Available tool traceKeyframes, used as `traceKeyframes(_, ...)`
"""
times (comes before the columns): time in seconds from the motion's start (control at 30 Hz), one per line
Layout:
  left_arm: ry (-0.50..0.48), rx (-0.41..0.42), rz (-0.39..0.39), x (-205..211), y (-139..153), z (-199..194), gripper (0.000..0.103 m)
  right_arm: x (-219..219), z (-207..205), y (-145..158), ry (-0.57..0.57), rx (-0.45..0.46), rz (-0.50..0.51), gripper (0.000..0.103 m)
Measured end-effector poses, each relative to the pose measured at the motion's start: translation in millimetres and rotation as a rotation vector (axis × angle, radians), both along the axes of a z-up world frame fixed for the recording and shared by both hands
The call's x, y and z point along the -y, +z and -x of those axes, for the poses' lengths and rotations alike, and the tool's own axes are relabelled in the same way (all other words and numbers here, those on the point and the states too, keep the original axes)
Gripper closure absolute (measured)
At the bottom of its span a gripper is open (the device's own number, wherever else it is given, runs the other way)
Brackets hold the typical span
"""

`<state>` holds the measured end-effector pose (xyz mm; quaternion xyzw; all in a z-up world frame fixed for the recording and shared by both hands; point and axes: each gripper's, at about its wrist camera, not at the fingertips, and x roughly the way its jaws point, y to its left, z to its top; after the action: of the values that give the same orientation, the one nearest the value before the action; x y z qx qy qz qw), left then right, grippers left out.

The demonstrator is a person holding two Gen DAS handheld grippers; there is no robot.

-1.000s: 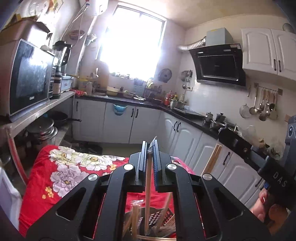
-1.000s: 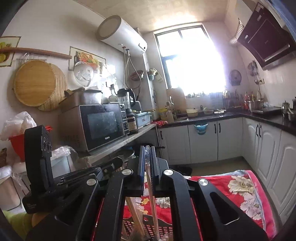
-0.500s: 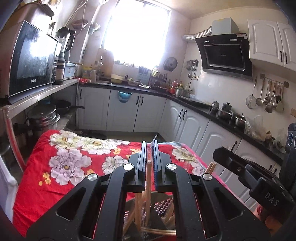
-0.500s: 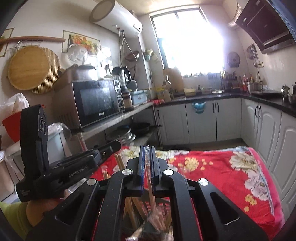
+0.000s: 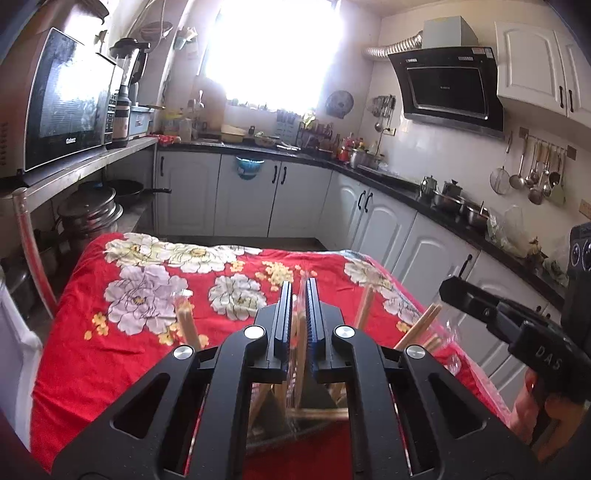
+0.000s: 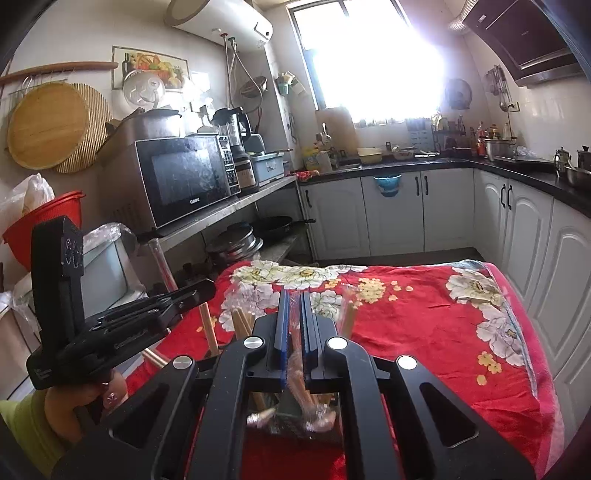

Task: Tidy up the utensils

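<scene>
You are working over a table draped in a red cloth printed with large pale flowers, set in the middle of a kitchen. White cabinets under a dark worktop run along the far wall and down the right side, a bright window washes out the back wall, and a black range hood hangs at the upper right with ladles and strainers on a rail beside it. On the left, a microwave sits on a steel shelf with stacked pots and a pan below it, and a white water heater is mounted high on the wall.

At the near edge of the table, just under both cameras, stands a dark utensil holder; its shape is mostly hidden by the tool frames. Wooden chopsticks, some in clear plastic sleeves, stick up out of it and lean outward in several directions.

Your left tongs are clenched on one sleeved chopstick that runs down into the holder. Your right tongs are likewise clenched, on another wrapped chopstick that reaches down into the same holder. The two tools sit close together, each visible in the other's view.
</scene>
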<state>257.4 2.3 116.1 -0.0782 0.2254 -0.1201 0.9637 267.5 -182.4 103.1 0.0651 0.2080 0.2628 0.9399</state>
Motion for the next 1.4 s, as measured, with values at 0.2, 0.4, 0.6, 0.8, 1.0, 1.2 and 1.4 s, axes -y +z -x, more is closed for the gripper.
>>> traceKeyframes(0.2, -0.011, -0.032, -0.013, 2, -6, 12, 0.086, 1, 11, -2, 0.004, -0.022, 0.021, 0.096)
traceKeyframes(0.4, -0.013, -0.050, -0.013, -1, -9, 25, 0.074, 2, 21, -7, 0.002, -0.047, 0.040, 0.093)
traceKeyframes(0.6, -0.019, -0.062, -0.015, -2, -8, 40, 0.055, 7, 32, -8, -0.007, -0.055, 0.041, 0.087)
traceKeyframes(0.8, -0.024, -0.080, -0.008, -5, -9, 54, 0.041, 11, 47, -6, -0.017, -0.051, 0.047, 0.075)
traceKeyframes(1.0, -0.029, -0.092, -0.017, -6, -13, 73, 0.028, 11, 66, -12, -0.019, -0.047, 0.068, 0.064)
traceKeyframes(1.2, -0.021, -0.111, -0.018, -9, -24, 97, 0.017, 8, 90, -27, -0.019, -0.049, 0.099, 0.048)
traceKeyframes(1.4, 0.003, -0.132, -0.025, -11, -38, 116, 0.011, 5, 111, -43, -0.037, -0.043, 0.121, 0.028)
